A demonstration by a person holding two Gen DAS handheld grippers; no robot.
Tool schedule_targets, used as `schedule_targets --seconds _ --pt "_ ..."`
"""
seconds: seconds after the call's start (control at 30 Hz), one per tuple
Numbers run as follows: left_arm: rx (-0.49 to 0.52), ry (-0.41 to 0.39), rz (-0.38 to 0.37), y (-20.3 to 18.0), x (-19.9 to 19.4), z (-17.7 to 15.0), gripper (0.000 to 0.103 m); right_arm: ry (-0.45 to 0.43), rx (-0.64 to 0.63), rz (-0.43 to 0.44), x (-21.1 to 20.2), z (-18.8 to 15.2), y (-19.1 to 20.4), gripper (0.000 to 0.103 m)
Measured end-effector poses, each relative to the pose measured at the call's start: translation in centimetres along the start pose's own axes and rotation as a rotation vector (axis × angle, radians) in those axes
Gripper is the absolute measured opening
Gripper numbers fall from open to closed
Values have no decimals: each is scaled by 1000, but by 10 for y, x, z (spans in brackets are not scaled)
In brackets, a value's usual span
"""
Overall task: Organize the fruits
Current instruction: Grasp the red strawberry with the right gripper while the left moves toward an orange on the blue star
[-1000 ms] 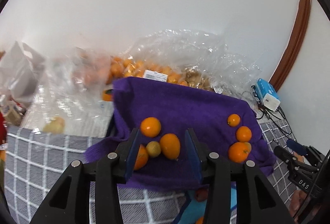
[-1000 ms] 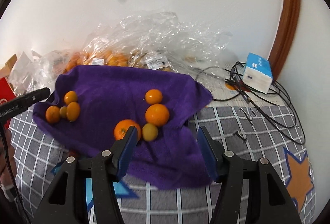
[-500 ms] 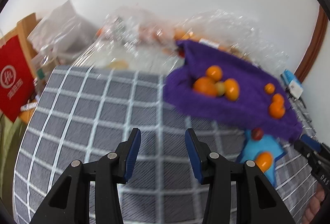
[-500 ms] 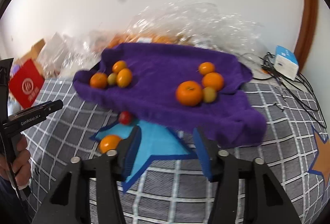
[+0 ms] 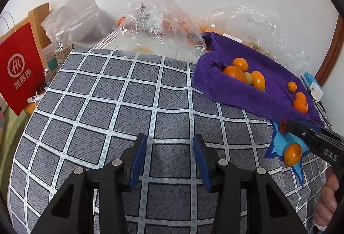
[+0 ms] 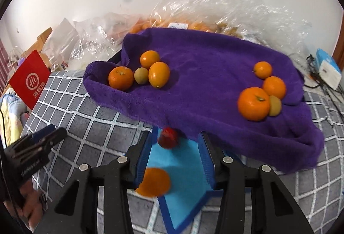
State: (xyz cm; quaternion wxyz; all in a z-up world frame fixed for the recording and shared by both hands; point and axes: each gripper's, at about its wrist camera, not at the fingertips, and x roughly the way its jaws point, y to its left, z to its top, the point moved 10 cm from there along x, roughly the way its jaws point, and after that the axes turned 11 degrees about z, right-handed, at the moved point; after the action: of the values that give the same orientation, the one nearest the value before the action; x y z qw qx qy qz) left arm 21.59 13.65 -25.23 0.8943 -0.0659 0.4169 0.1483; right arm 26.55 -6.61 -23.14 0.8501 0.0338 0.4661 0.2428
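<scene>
On the far purple towel (image 6: 204, 74), fruits sit in 2 sorted clusters. Right tongs (image 6: 175, 156), closing, straddle a loose red fruit (image 6: 167, 138) without gripping; left tongs (image 5: 169, 160) hover part-open, empty.

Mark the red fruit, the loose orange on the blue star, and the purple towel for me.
red fruit (image 6: 168, 138), right wrist view, on its front face.
loose orange (image 6: 154, 182), right wrist view, on its middle.
purple towel (image 6: 206, 74), right wrist view, on bare cloth between the two fruit groups.
</scene>
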Motion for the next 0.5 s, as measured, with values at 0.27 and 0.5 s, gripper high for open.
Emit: schedule_targets --seconds 0.27,0.5 --pt "-7 2 0 0 0 0 43 53 -37 -25 22 -5 2 23" --pt "10 5 7 -2 0 -1 46 0 -9 21 -4 -9 -4 23"
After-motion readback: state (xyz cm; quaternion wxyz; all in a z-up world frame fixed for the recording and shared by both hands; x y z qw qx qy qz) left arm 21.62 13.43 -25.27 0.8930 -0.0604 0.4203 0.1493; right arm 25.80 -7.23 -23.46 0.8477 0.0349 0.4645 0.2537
